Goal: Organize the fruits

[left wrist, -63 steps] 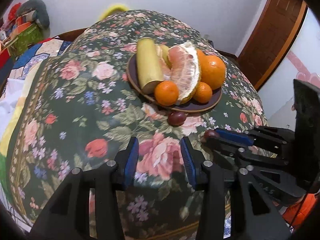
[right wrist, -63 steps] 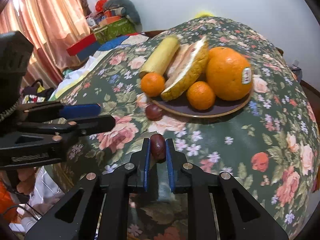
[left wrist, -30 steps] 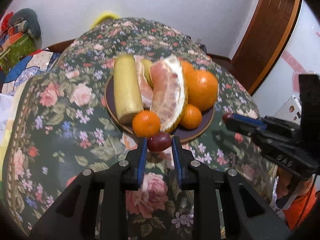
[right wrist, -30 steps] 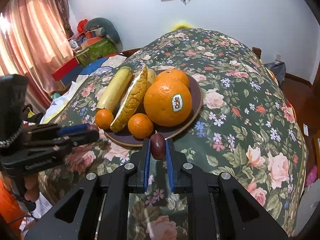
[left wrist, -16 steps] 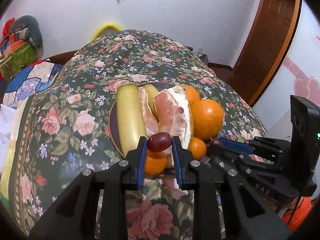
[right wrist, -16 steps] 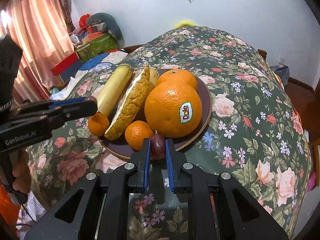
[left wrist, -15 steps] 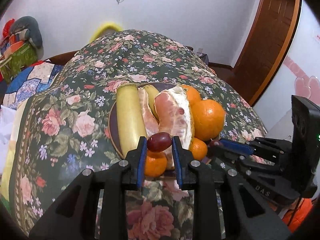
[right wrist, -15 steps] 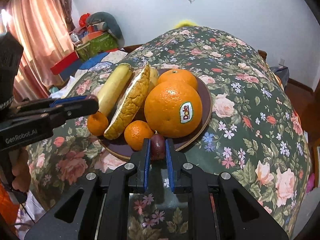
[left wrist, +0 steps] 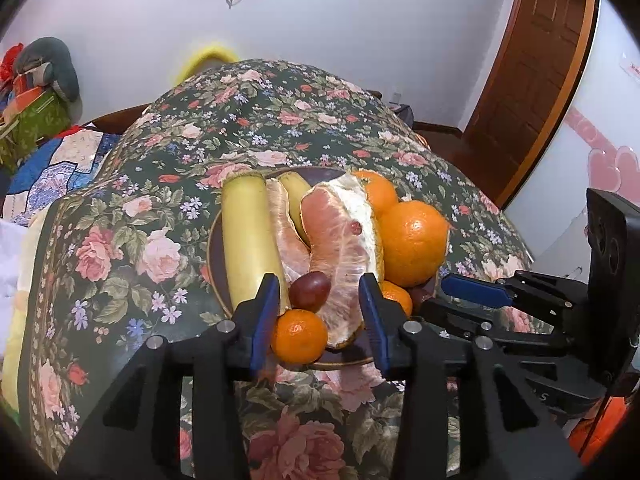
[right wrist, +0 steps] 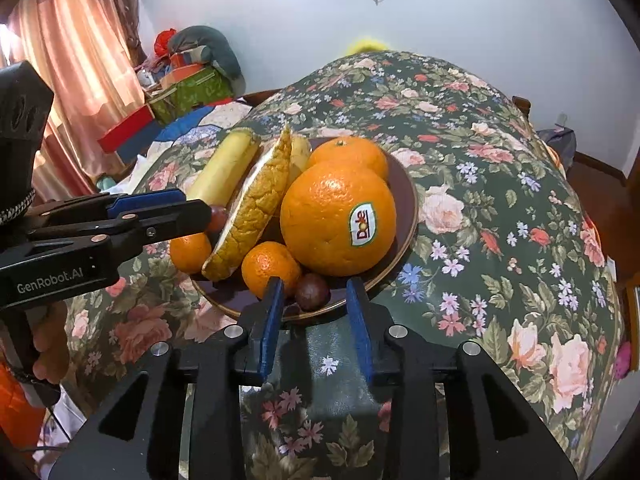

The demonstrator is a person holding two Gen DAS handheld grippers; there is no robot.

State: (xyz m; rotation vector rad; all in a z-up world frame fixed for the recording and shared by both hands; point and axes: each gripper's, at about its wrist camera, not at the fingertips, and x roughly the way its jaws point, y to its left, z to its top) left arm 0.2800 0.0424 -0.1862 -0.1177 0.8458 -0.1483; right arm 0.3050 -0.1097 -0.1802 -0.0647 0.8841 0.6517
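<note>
Both grippers have let go since half a second ago: each was clamped on a small dark red fruit, and now each stands wide open with that fruit lying free on the plate (right wrist: 404,184).

On the left, the left gripper (left wrist: 319,308) holds nothing. Its dark red grape (left wrist: 310,289) rests among the pile, between the banana (left wrist: 248,240) and the peeled pomelo wedge (left wrist: 344,240), just above a small mandarin (left wrist: 299,335).

On the right, the right gripper (right wrist: 314,314) is likewise empty. Its own dark fruit (right wrist: 313,291) sits near the plate's front rim, touching or just beside a small mandarin (right wrist: 270,269) and tucked under the big labelled orange (right wrist: 338,222).

Judging by this, the placing step looks finished for both pieces, and no loose fruit shows on the floral tablecloth (right wrist: 500,240). Next, each tool should back straight away without closing, so the fingers do not nudge the round fruit, which could roll off the crowded plate.

Both tools are held low and roughly level over the table's near edge, pointing in at the plate from opposite sides, their tips close together.
</note>
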